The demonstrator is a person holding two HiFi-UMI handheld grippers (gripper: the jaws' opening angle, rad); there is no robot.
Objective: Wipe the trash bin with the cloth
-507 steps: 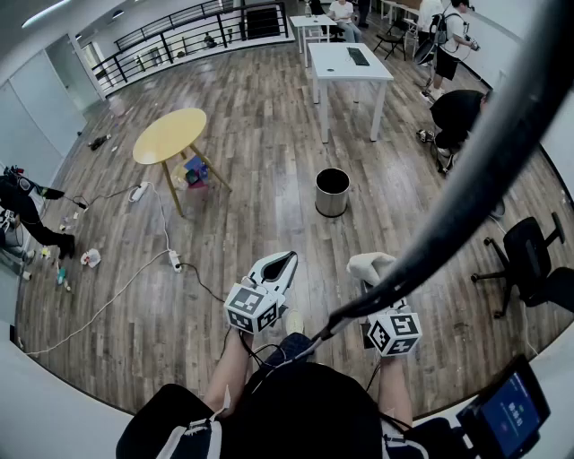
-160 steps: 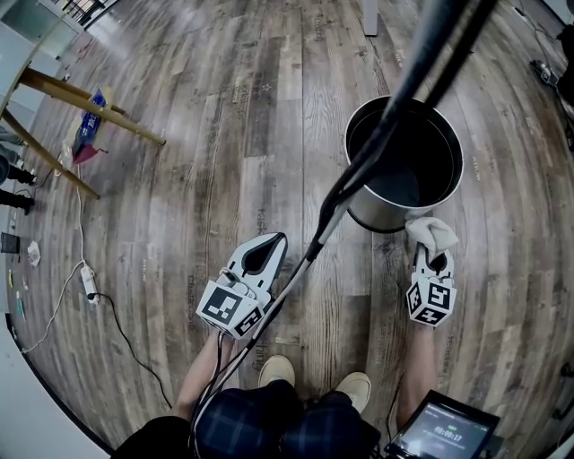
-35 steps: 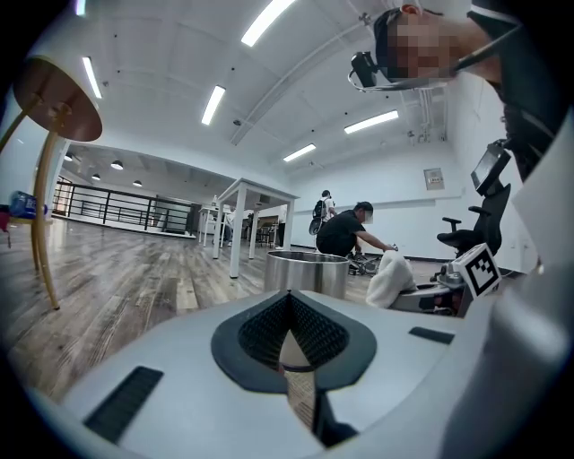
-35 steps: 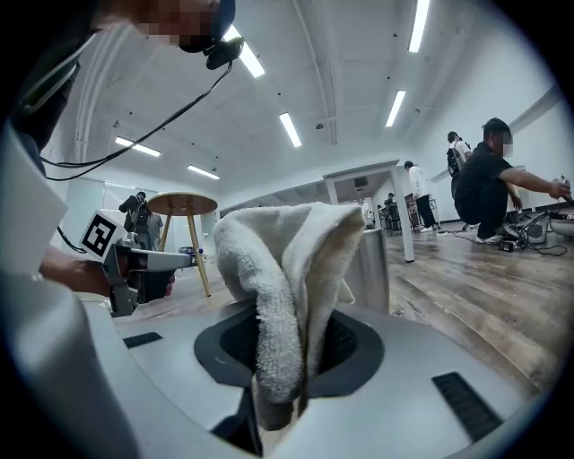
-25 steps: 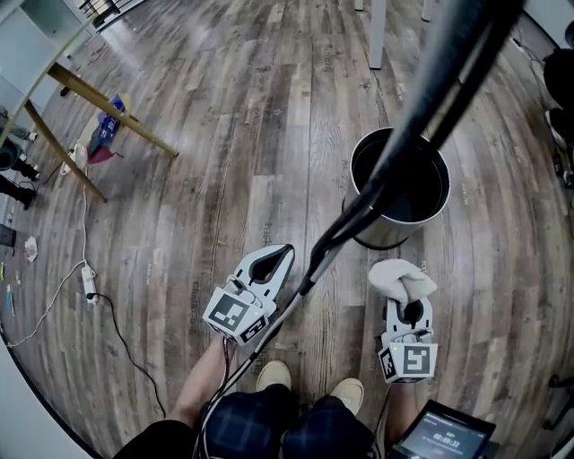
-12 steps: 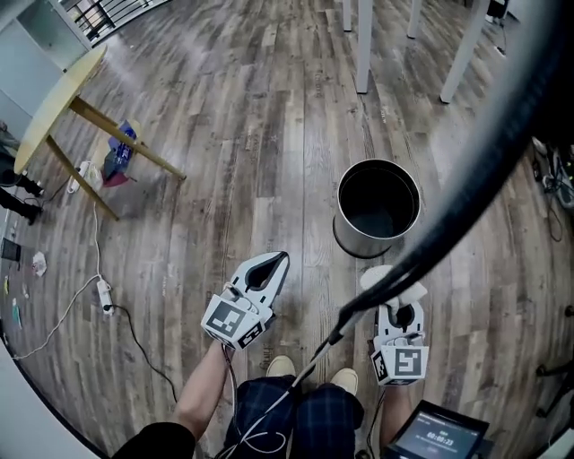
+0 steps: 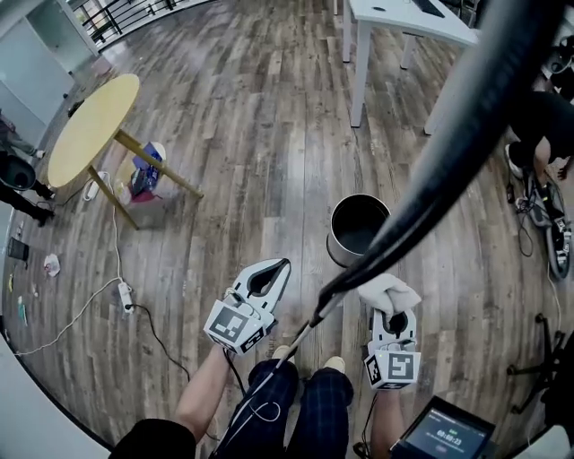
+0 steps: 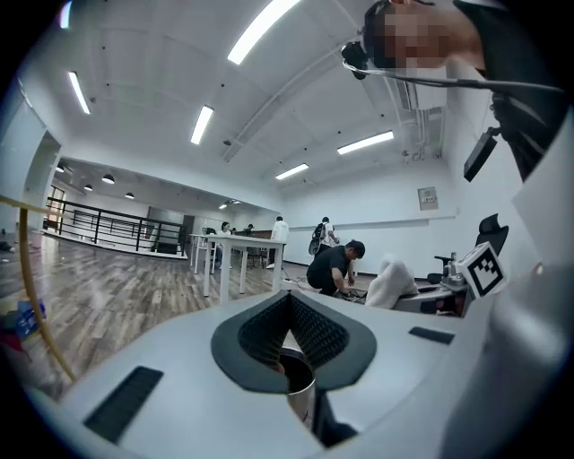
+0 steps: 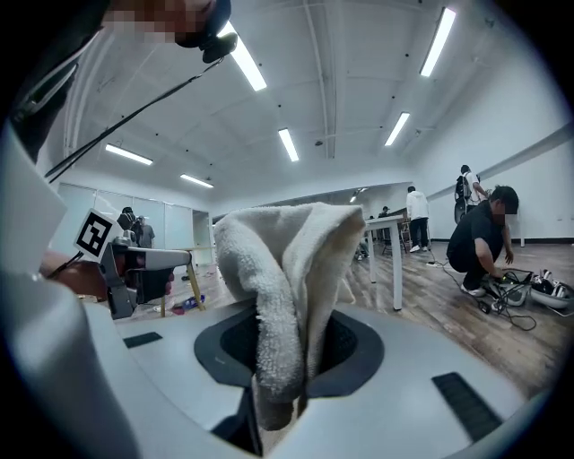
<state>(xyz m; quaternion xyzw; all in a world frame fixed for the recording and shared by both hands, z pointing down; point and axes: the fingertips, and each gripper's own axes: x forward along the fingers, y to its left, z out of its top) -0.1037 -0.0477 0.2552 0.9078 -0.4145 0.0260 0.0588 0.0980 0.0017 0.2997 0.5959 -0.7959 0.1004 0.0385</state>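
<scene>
The round metal trash bin (image 7: 357, 229) stands upright on the wood floor, open and dark inside. My right gripper (image 7: 391, 301) is just below and right of the bin, apart from it, shut on a white terry cloth (image 7: 387, 290). In the right gripper view the cloth (image 9: 283, 269) sticks up folded between the jaws of that gripper (image 9: 280, 394). My left gripper (image 7: 282, 265) hangs lower left of the bin, shut and holding nothing. In the left gripper view that gripper (image 8: 289, 301) has its jaws together, and the bin's rim (image 8: 301, 387) shows under them.
A round yellow table (image 7: 90, 131) stands far left with a bag beneath. A white table (image 7: 405, 16) is beyond the bin. A power strip (image 7: 126, 292) and cord lie on the floor at left. A thick black cable (image 7: 448, 152) crosses the view. A crouched person (image 7: 545, 118) is at right.
The head view has risen and pulled back, so the bin looks smaller and farther. Both grippers have drawn away from the bin. The cloth stays in the right gripper.
</scene>
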